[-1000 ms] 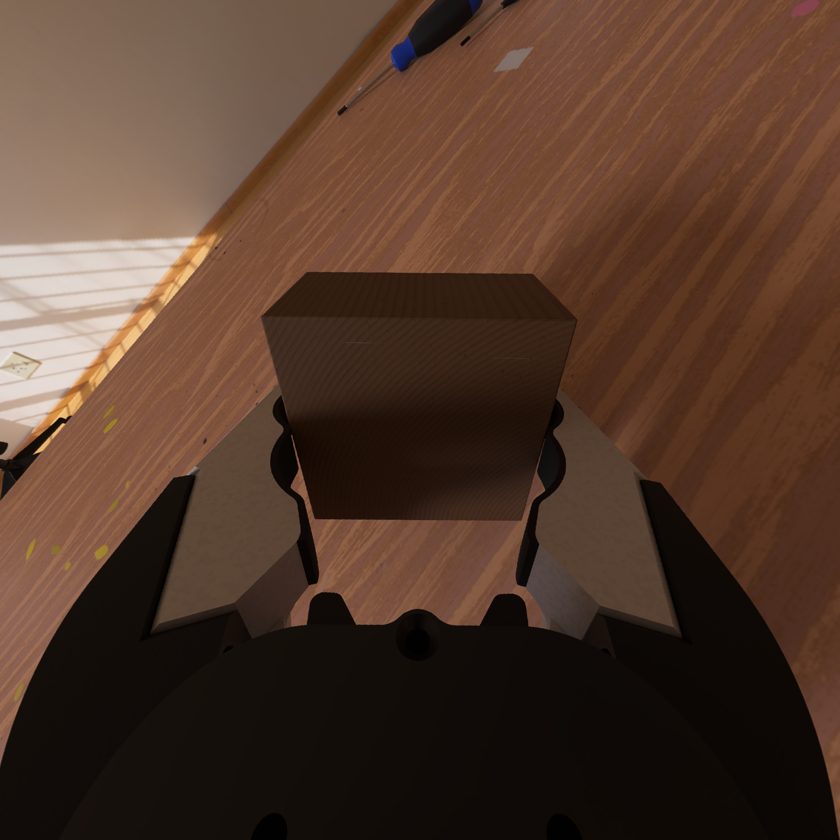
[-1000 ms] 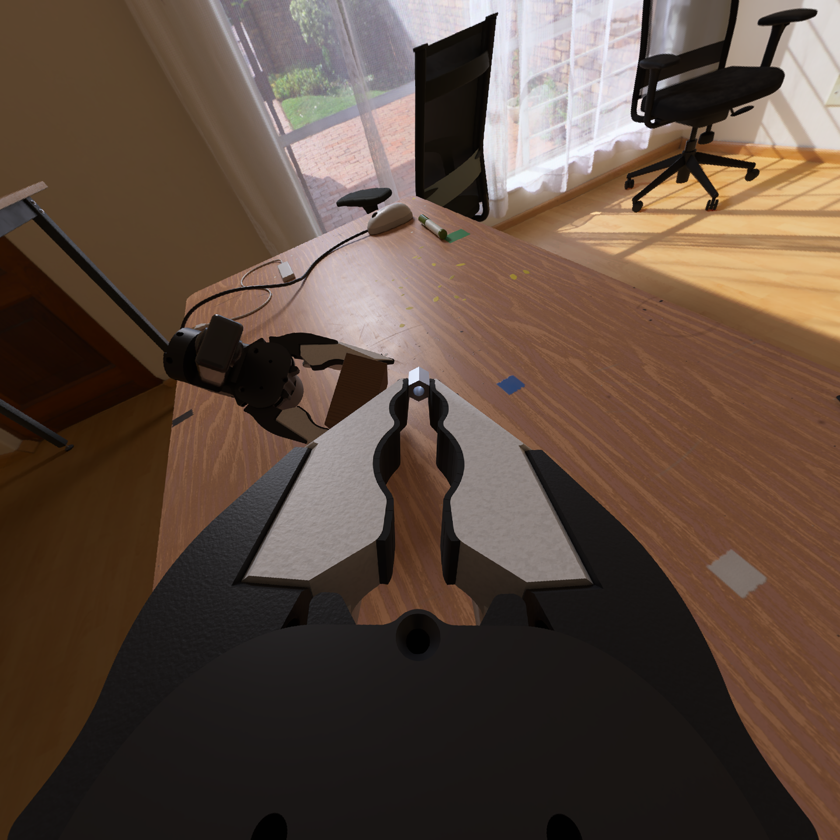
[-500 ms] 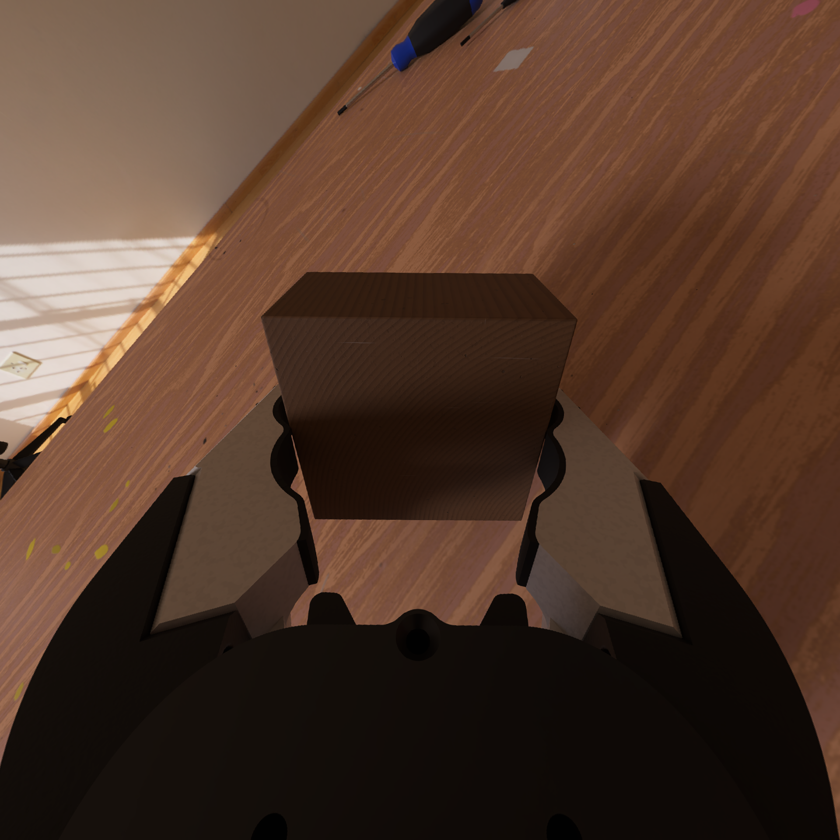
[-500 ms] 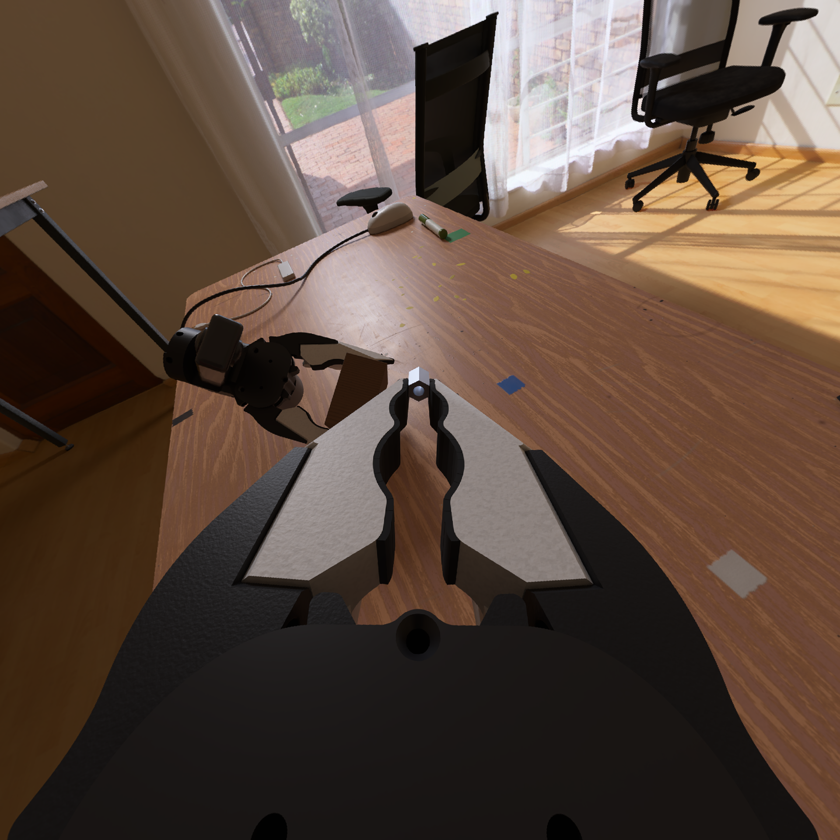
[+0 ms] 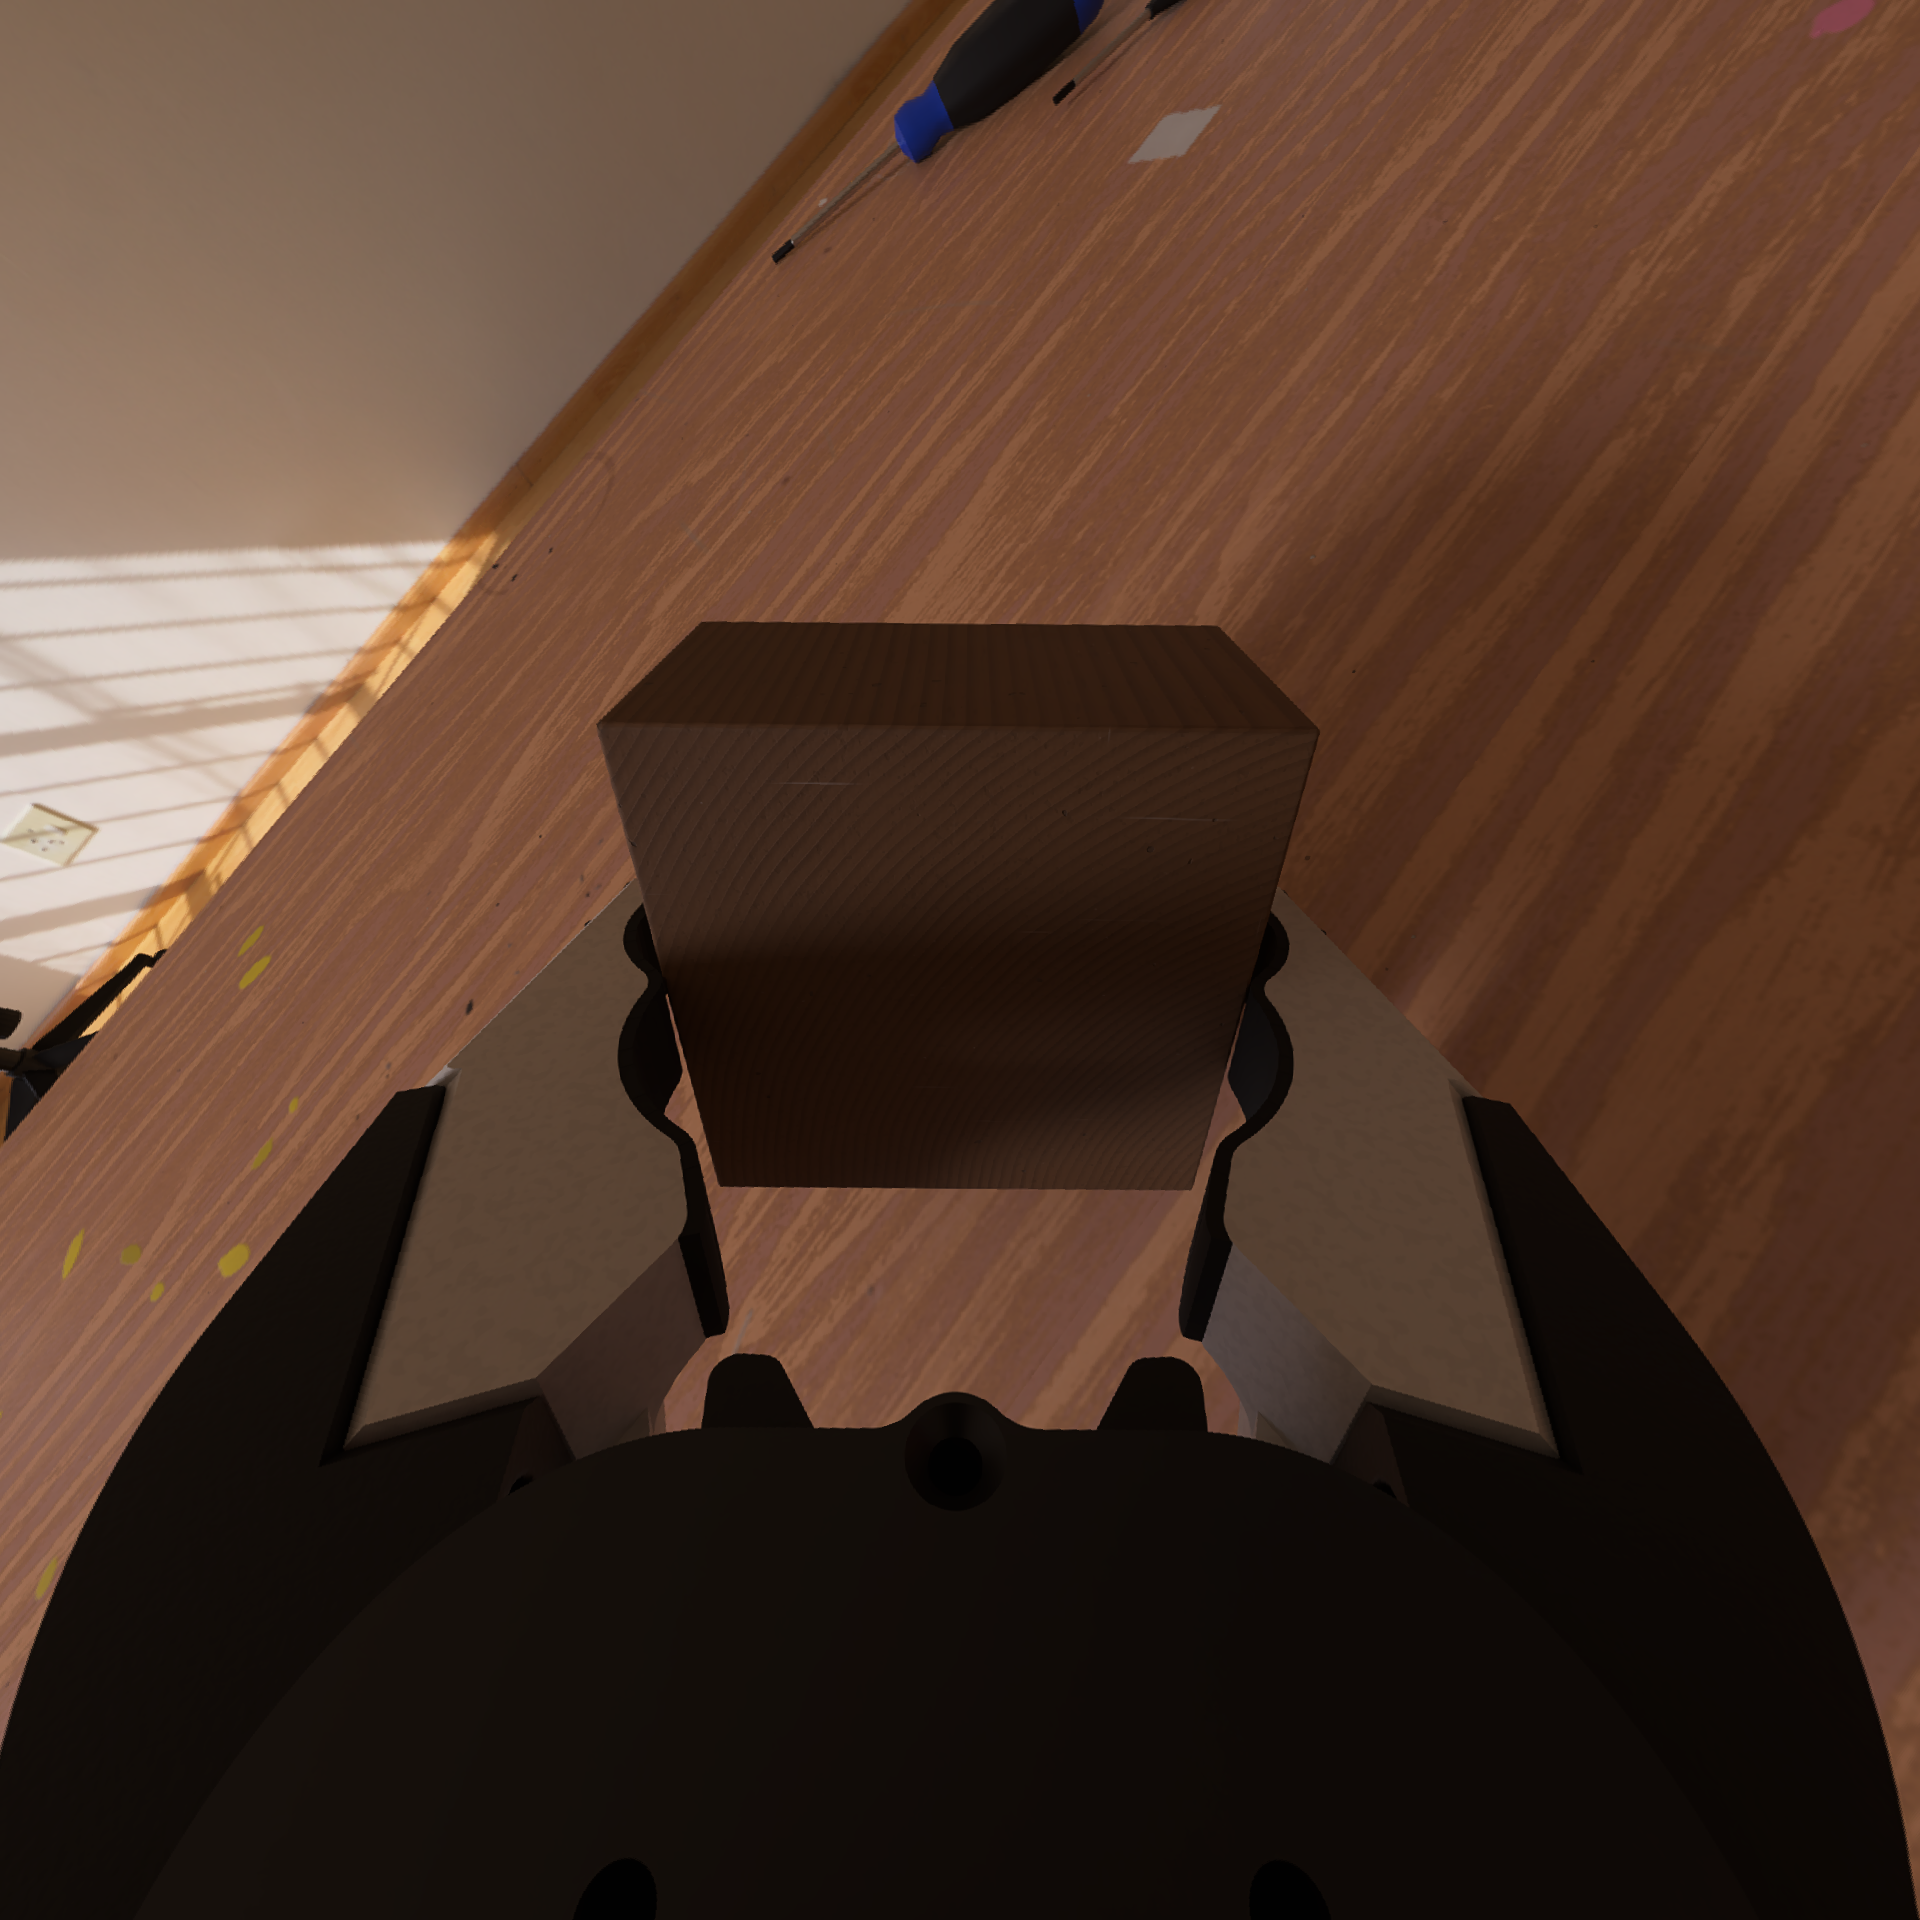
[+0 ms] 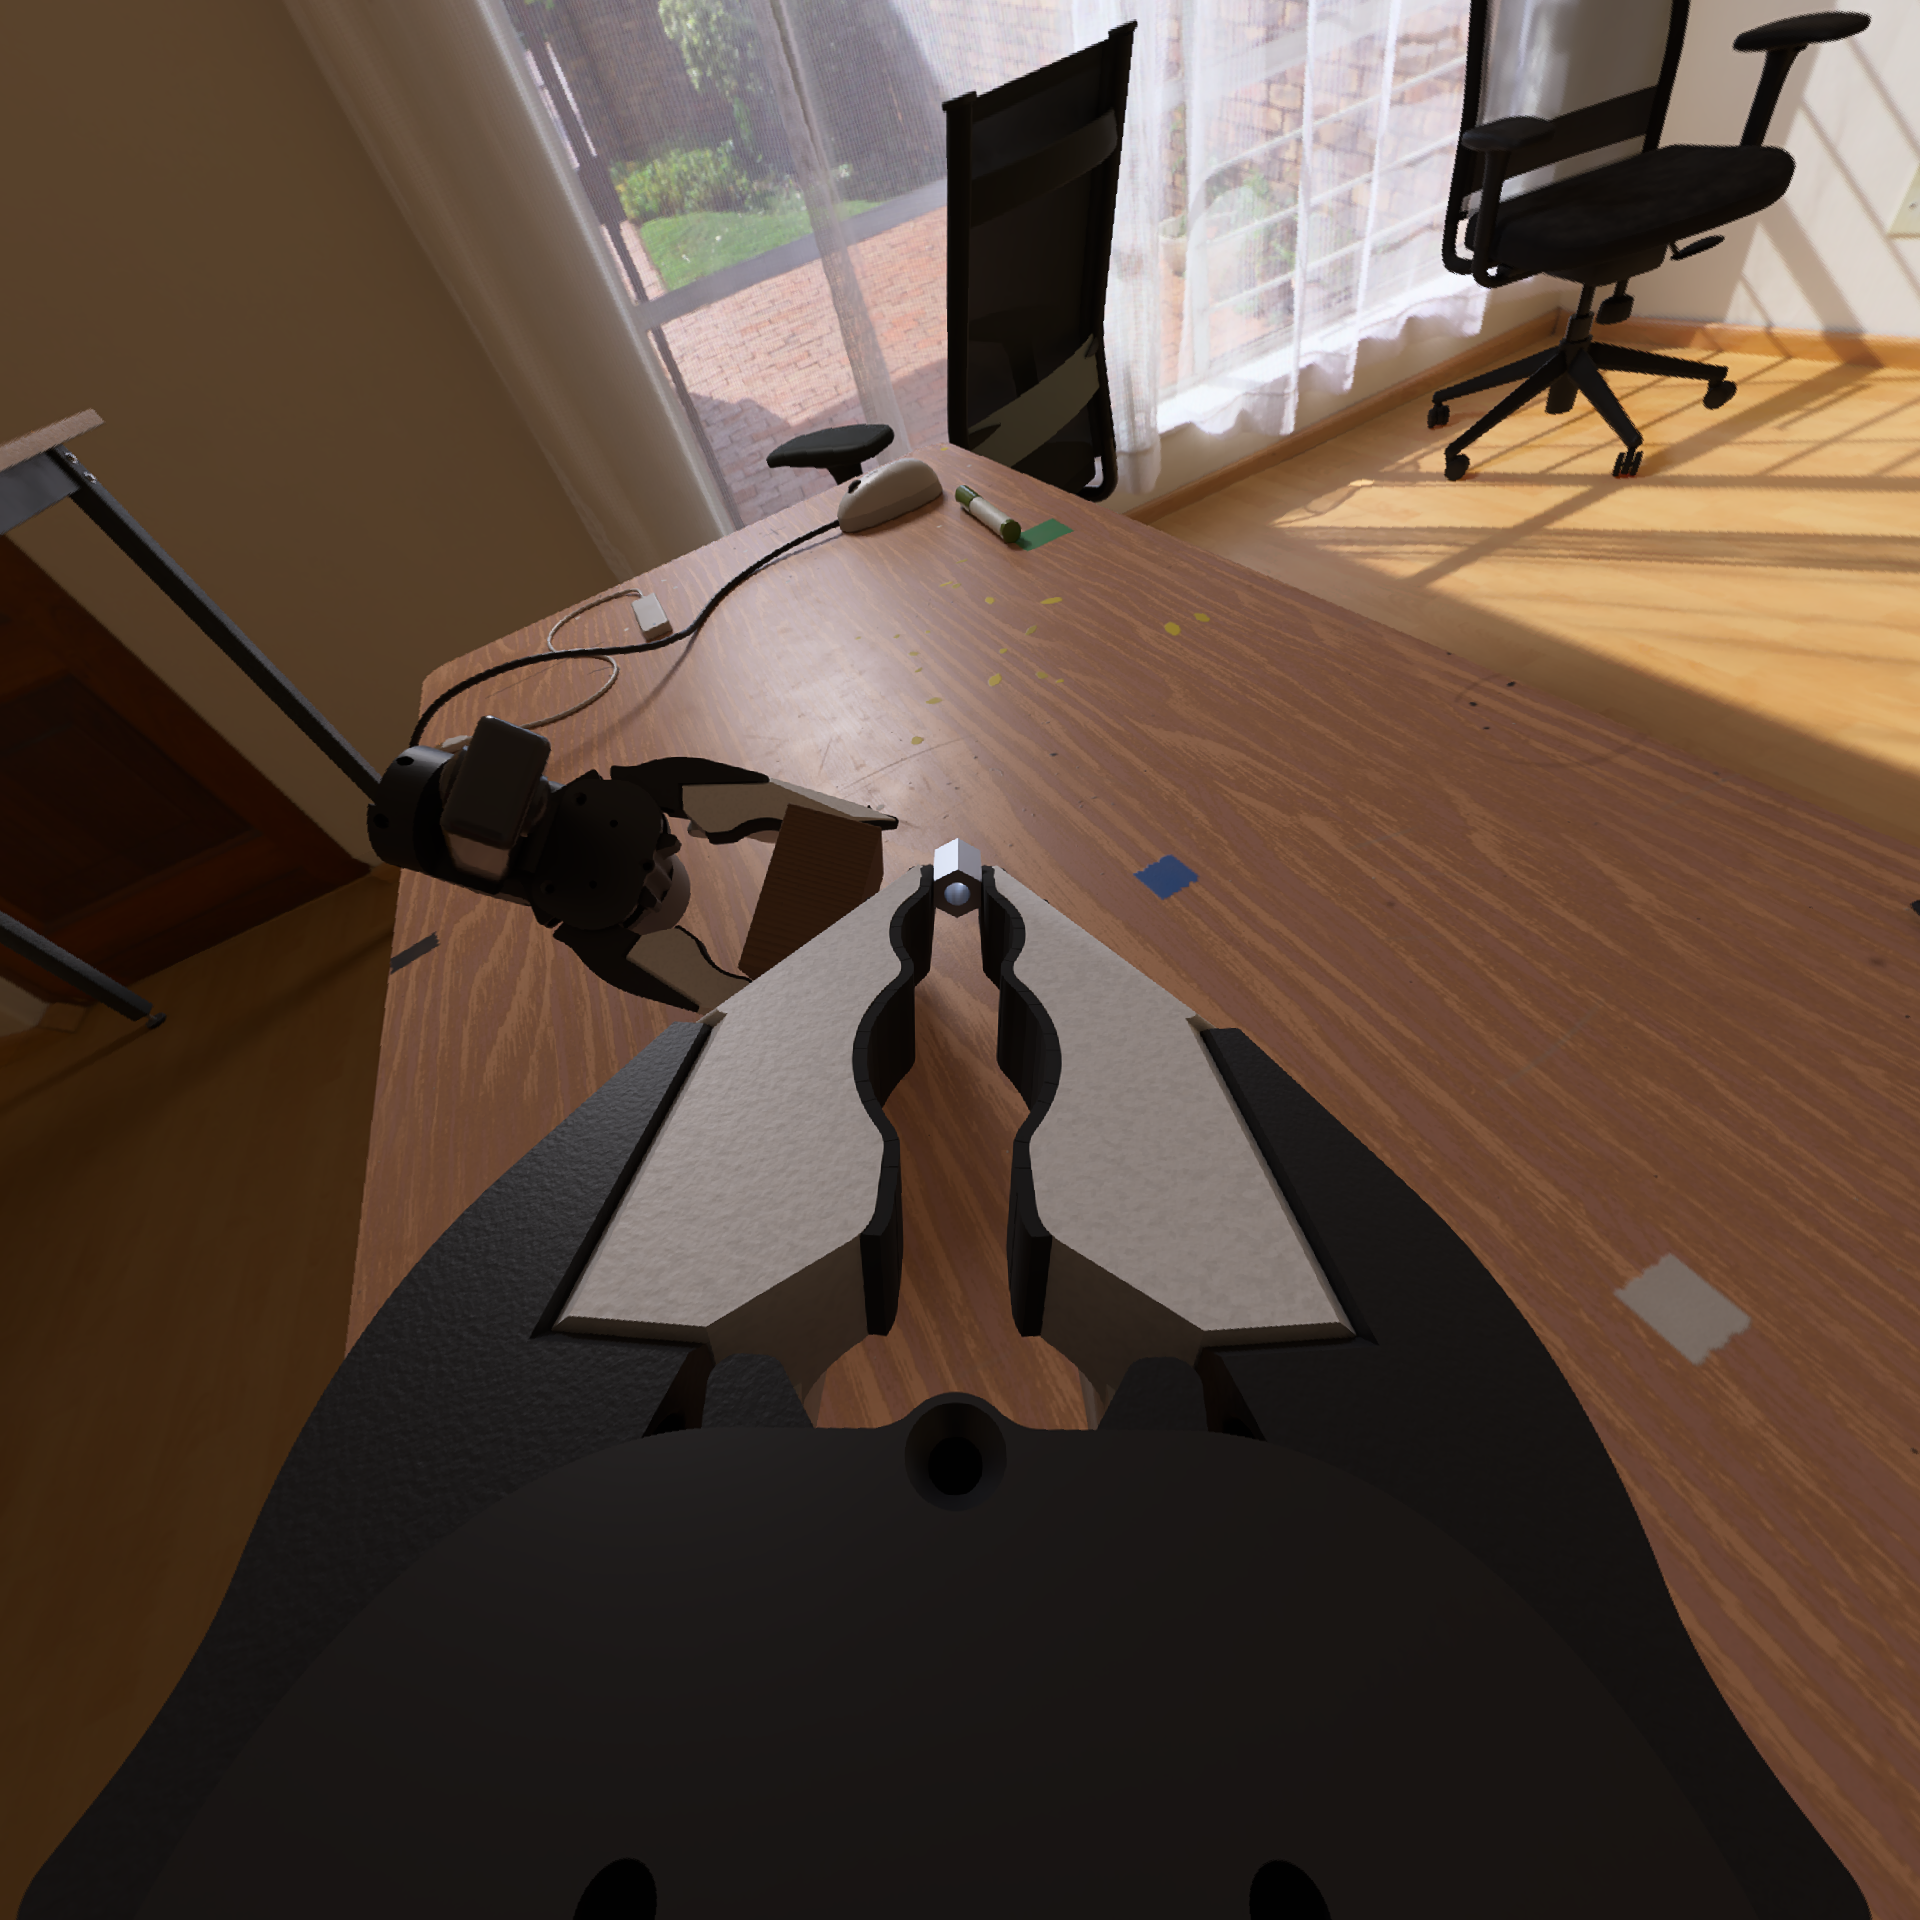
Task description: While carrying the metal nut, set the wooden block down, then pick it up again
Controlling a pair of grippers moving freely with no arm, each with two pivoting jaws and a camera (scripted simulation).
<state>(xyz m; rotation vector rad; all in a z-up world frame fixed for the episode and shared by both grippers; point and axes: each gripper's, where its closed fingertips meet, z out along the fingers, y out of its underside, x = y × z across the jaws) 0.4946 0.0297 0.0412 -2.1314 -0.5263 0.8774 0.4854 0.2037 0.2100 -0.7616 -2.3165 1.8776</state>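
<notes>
Your left gripper (image 5: pixel 956 935) is clamping the wooden block (image 5: pixel 956 904) right now, one finger pressing each side face, and the block is filling the space straight ahead of the fingertips. Its far end is poking out past the tips. Below it the wooden table (image 5: pixel 1455 623) is running diagonally, and the block appears to be hanging clear of the surface, though from this angle you can't be sure of the gap.

Ahead and to the upper left of that gripper, near the table edge, a blue-and-black screwdriver (image 5: pixel 987 73) is lying flat, with a small grey patch (image 5: pixel 1174 135) just beside it to the right. Yellow flecks (image 5: pixel 234 1259) are dotting the tabletop down at the lower left.

Your right gripper (image 6: pixel 956 899) is pinching the metal nut (image 6: pixel 956 883) at the very tips, jaws drawn in narrow around it, above the table (image 6: pixel 1455 935). From here you're seeing the left gripper (image 6: pixel 790 894) off to the left and slightly ahead, carrying the wooden block (image 6: pixel 816 883) tilted between its fingers.

Just right of the nut, a blue patch (image 6: pixel 1166 876) is sitting on the table; a grey patch (image 6: pixel 1681 1317) lies nearer, far to the right. Farther ahead, a beige mouse (image 6: pixel 888 494) with its cable, a green marker (image 6: pixel 987 512) and a green patch (image 6: pixel 1044 534) are resting near the far edge, with a black chair (image 6: pixel 1029 260) behind them.
</notes>
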